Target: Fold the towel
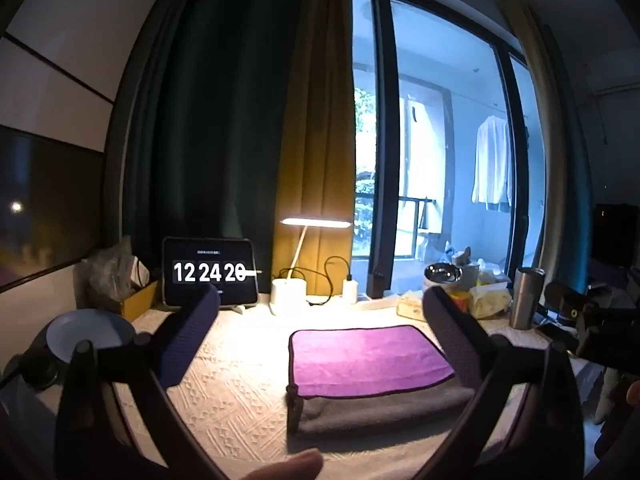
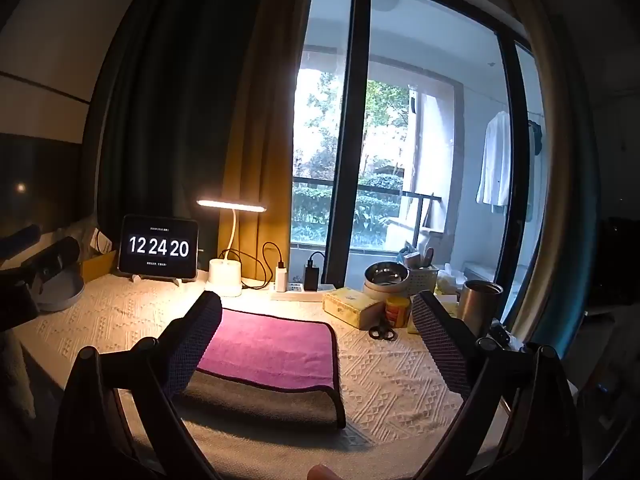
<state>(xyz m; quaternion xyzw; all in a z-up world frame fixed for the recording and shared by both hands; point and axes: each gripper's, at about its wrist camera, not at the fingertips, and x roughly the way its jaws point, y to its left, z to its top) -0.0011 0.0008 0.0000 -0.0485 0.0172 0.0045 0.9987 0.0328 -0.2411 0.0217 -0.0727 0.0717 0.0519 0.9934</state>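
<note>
A towel, purple on top with a grey underside and dark trim, lies folded flat on the cream patterned tablecloth. It also shows in the right wrist view. My left gripper is open and empty, held above the table to the left of the towel's near edge. My right gripper is open and empty, above the towel's right part, with its left finger over the towel. The right gripper's body shows at the far right of the left wrist view.
A tablet clock, a lit desk lamp and a power strip stand at the back. A white bowl sits left. A tissue box, scissors, jar, metal bowl and steel tumbler crowd the right.
</note>
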